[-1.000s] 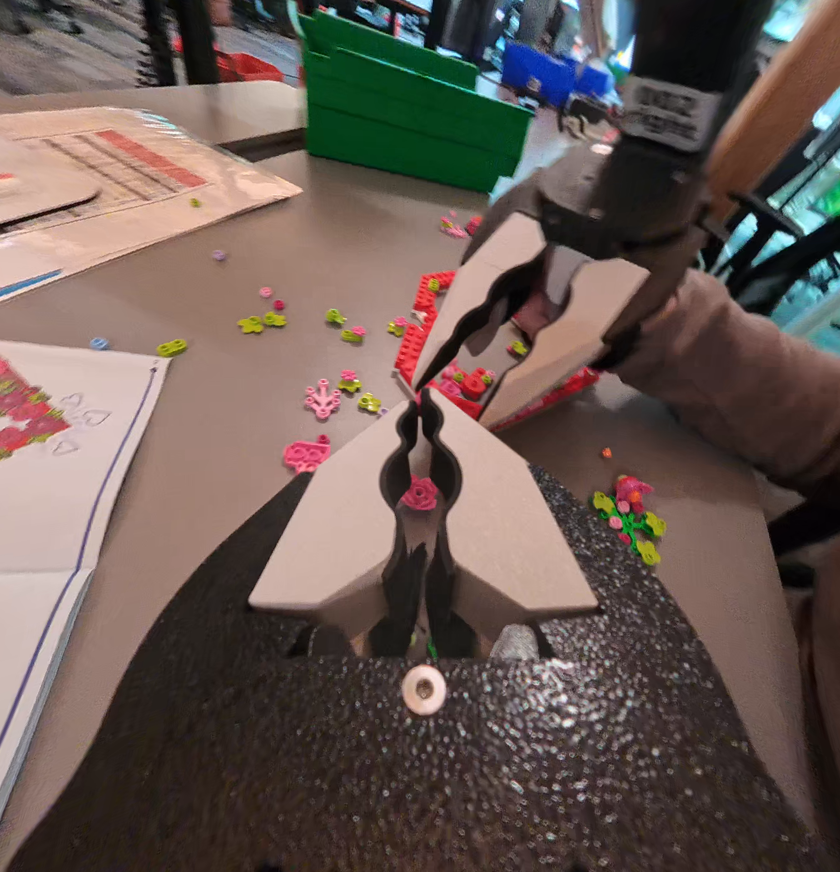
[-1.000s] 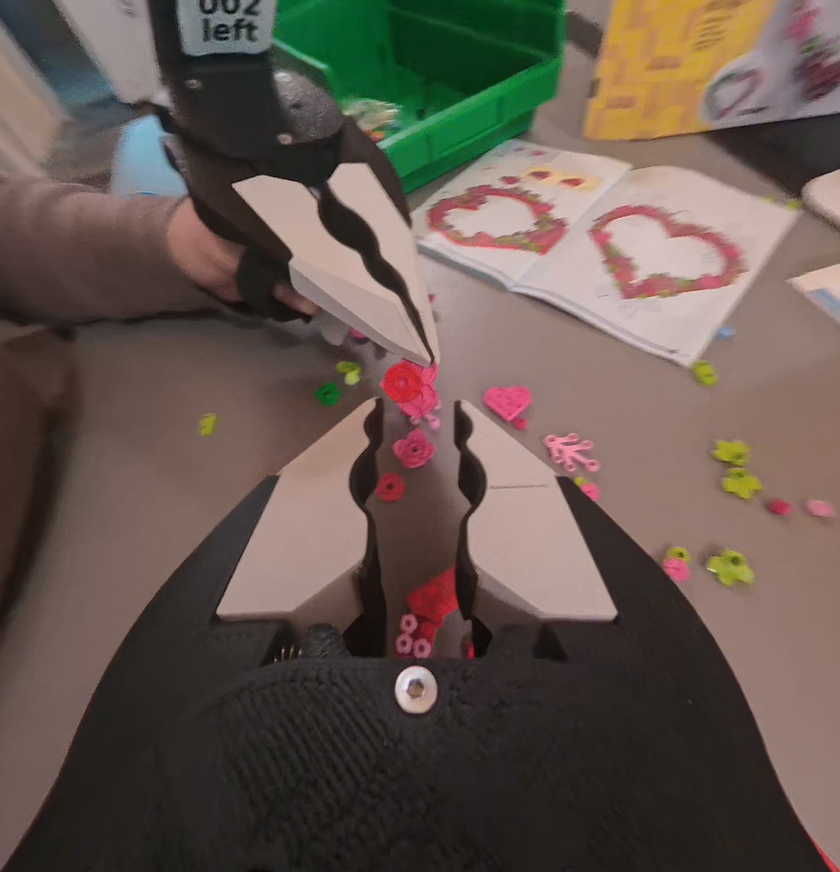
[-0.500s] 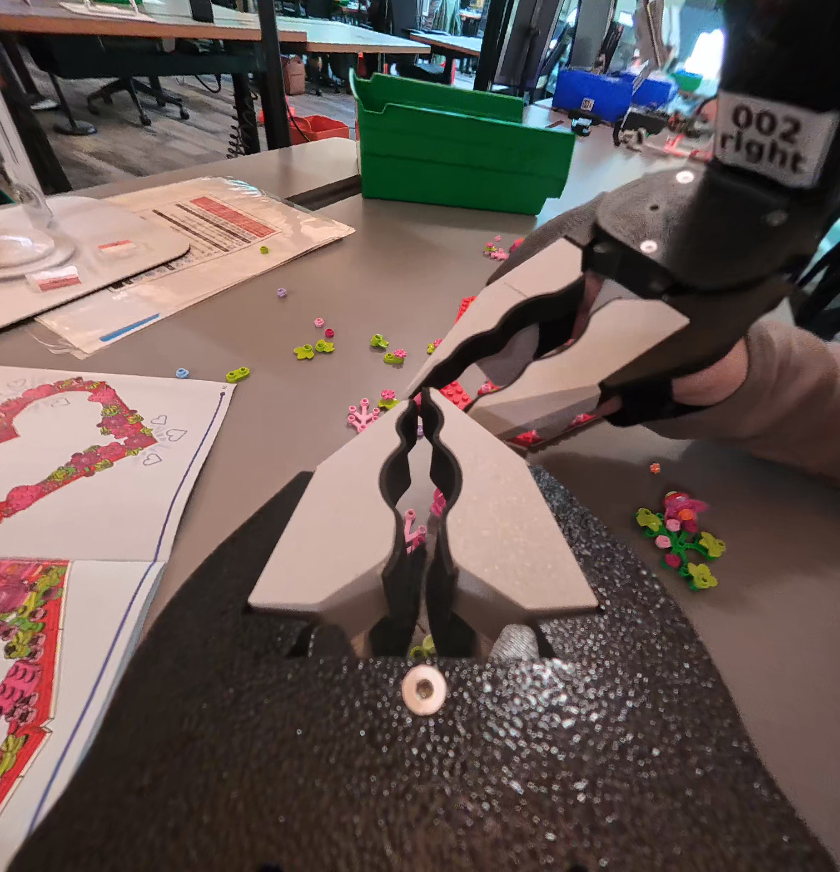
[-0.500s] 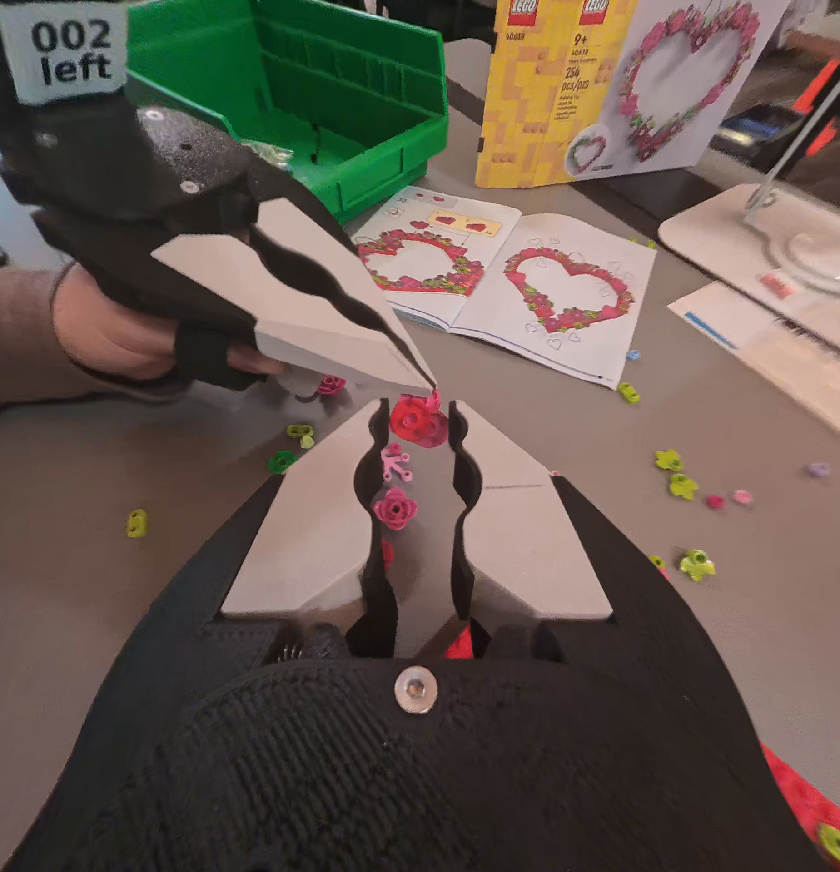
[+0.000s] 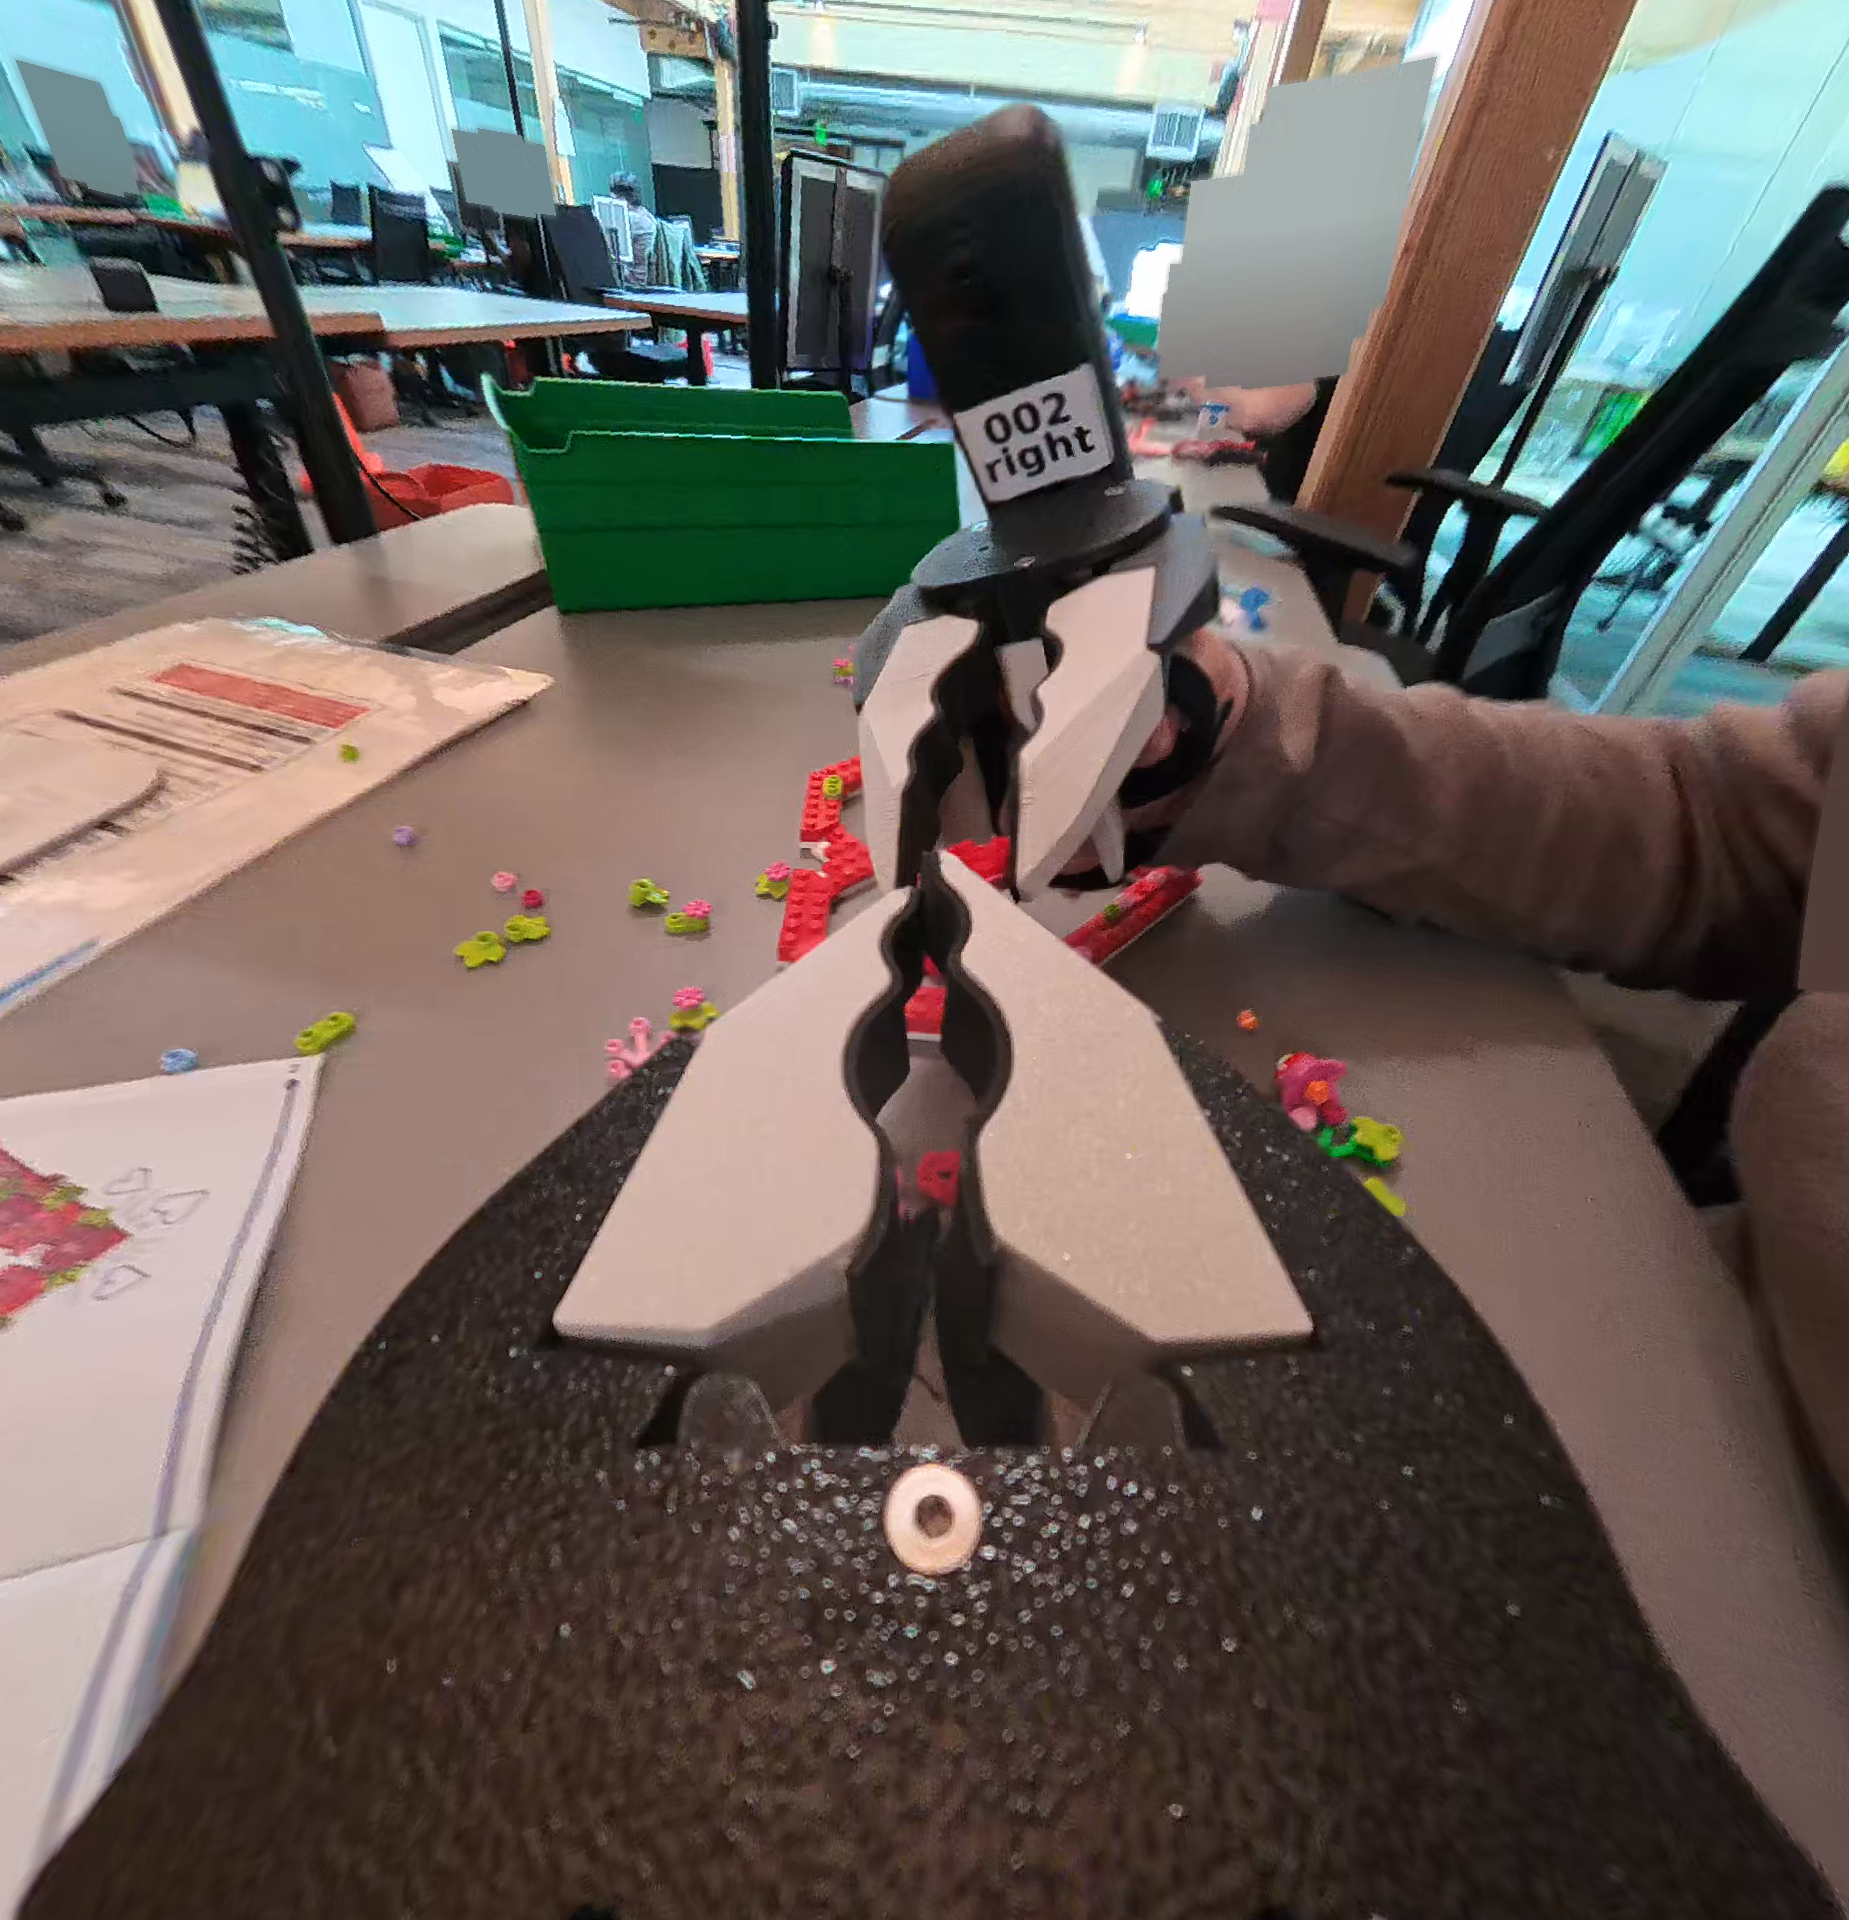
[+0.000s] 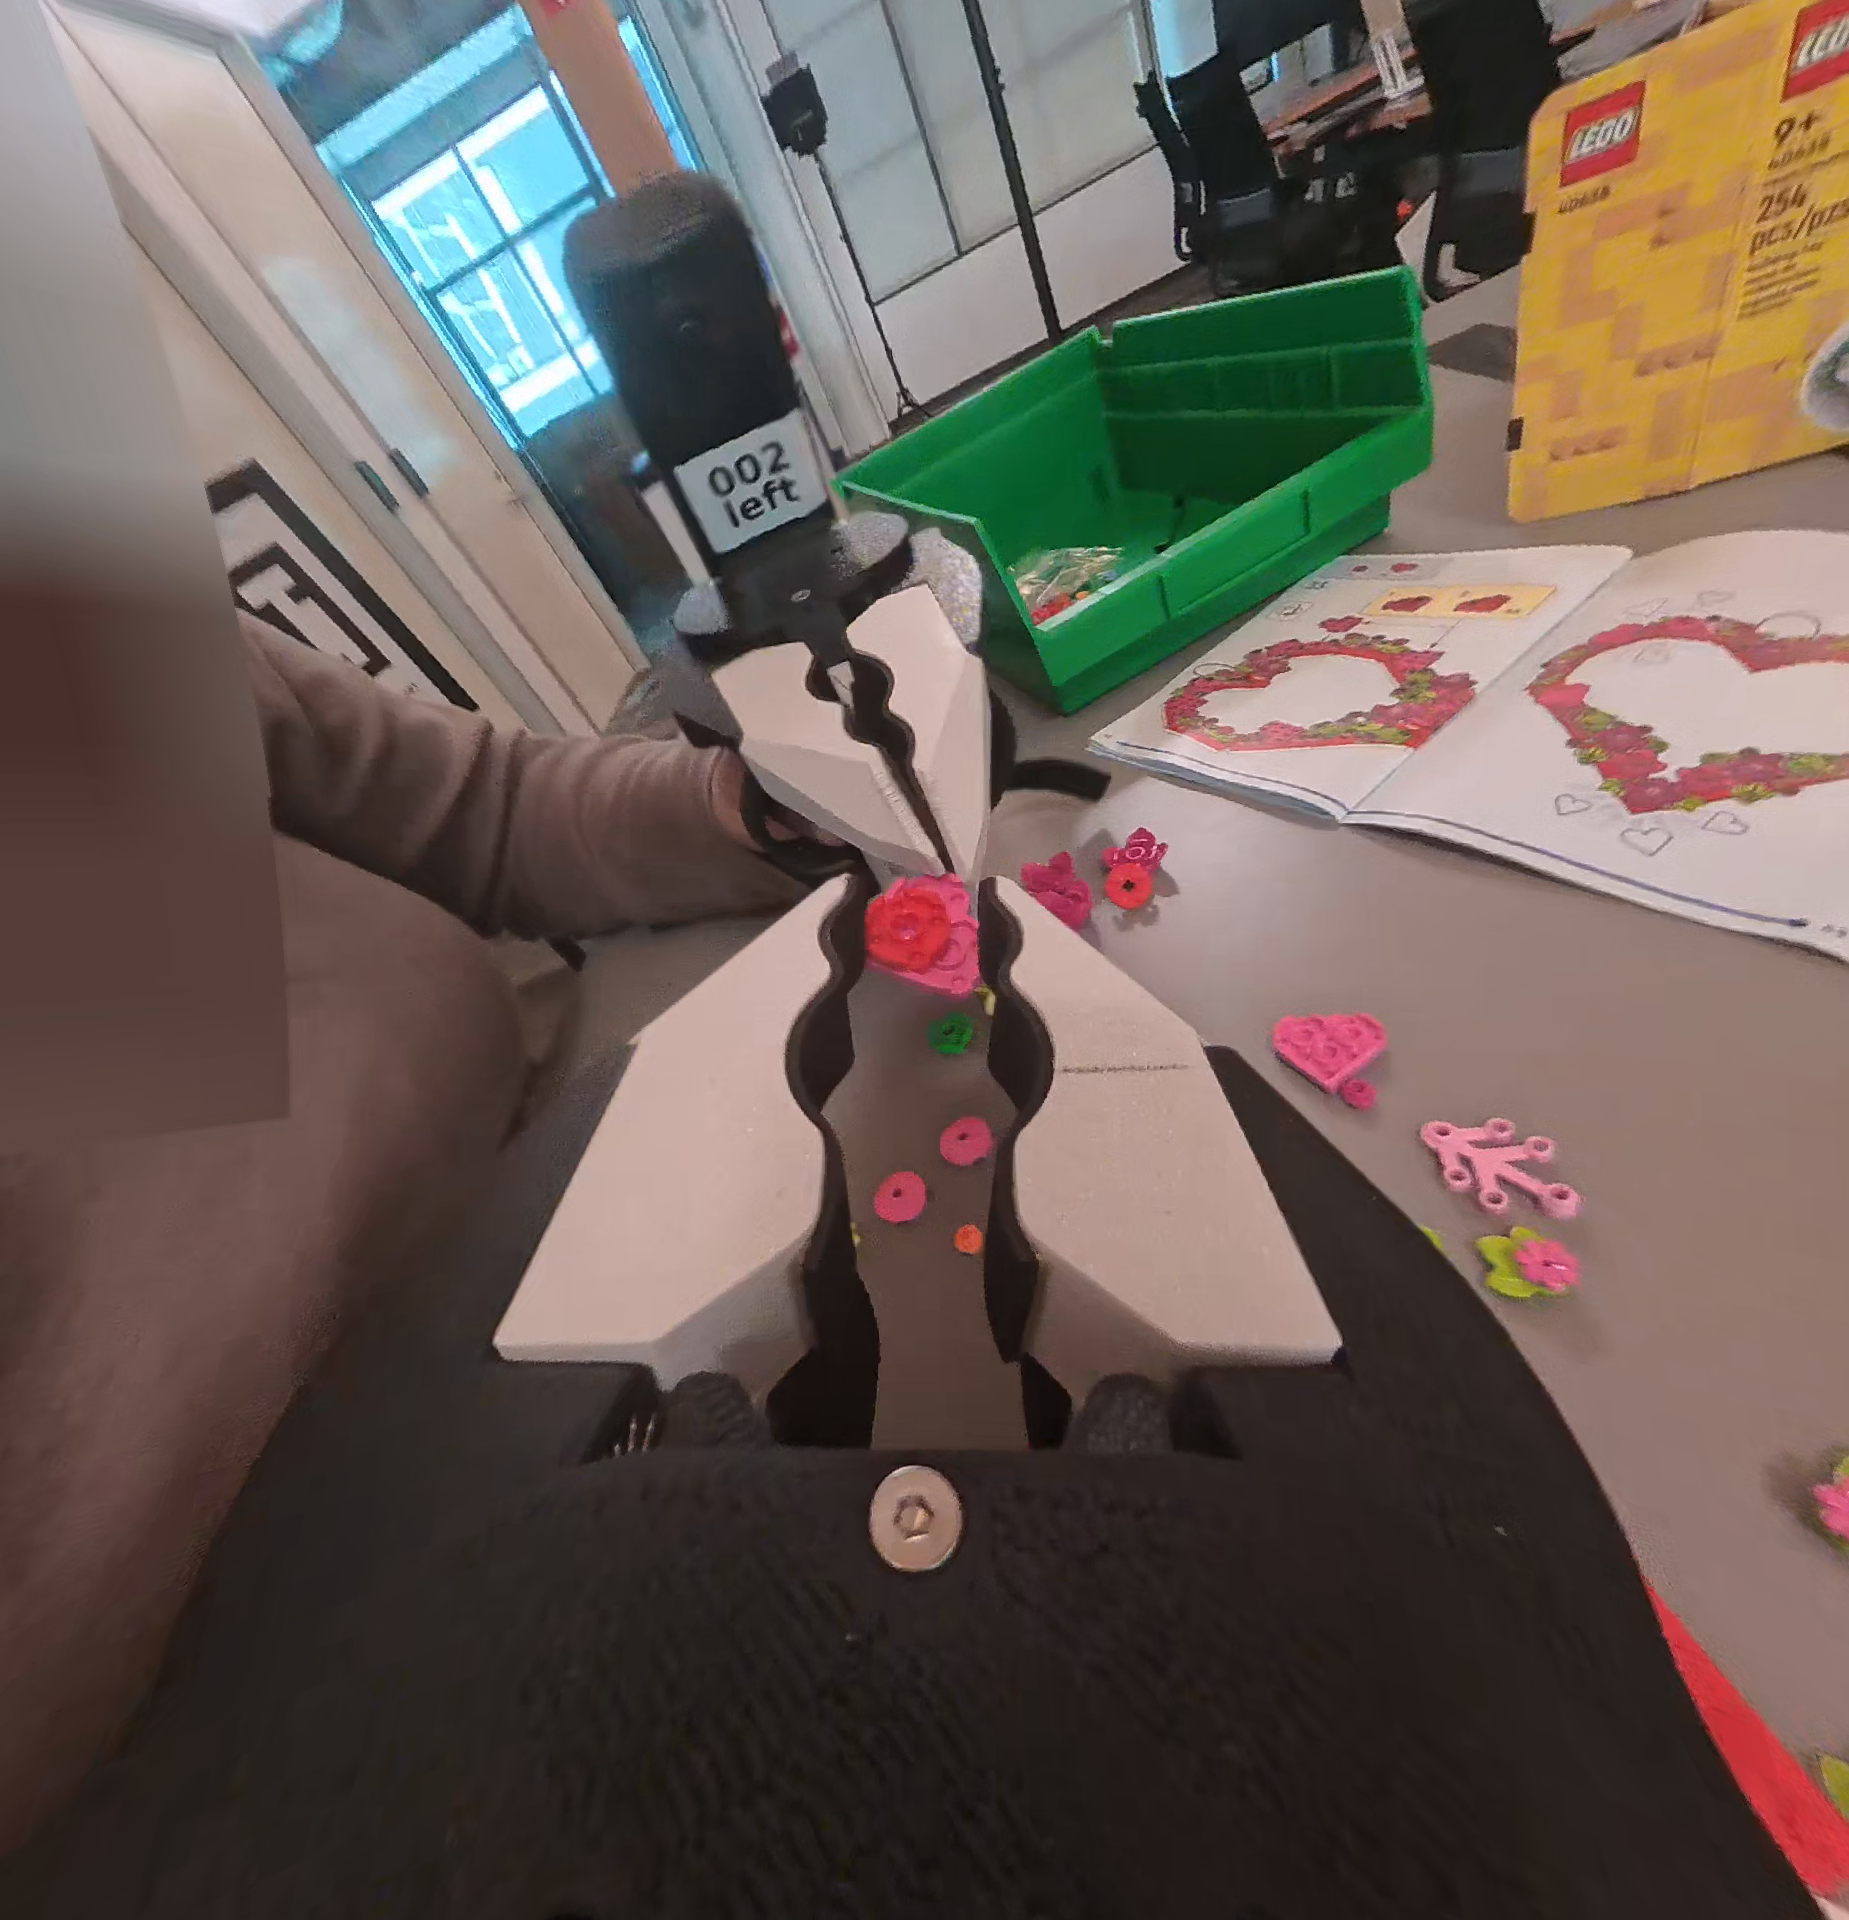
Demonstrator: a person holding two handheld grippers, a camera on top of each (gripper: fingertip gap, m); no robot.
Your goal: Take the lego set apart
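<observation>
A pink heart piece with a red rose on it is held above the table between my right gripper's fingertips. My left gripper comes down from above, shut, with its tips pinching the top edge of the same piece. In the left wrist view my left gripper is shut tip to tip against the right gripper, and the piece is hidden behind the tips. The red lego frame lies on the table behind them; its edge also shows in the right wrist view.
Loose pink, red and green pieces are scattered on the grey table: a pink heart, a pink branch, a flower cluster. A green bin, an open booklet and a yellow box lie behind. A person's sleeve is at the right. The pink branch is about equally far from each gripper, around 12 cm.
Both grippers rose and tilted more upright. The left gripper carried the heart-and-rose piece between the right gripper's fingers, which closed in on it.
</observation>
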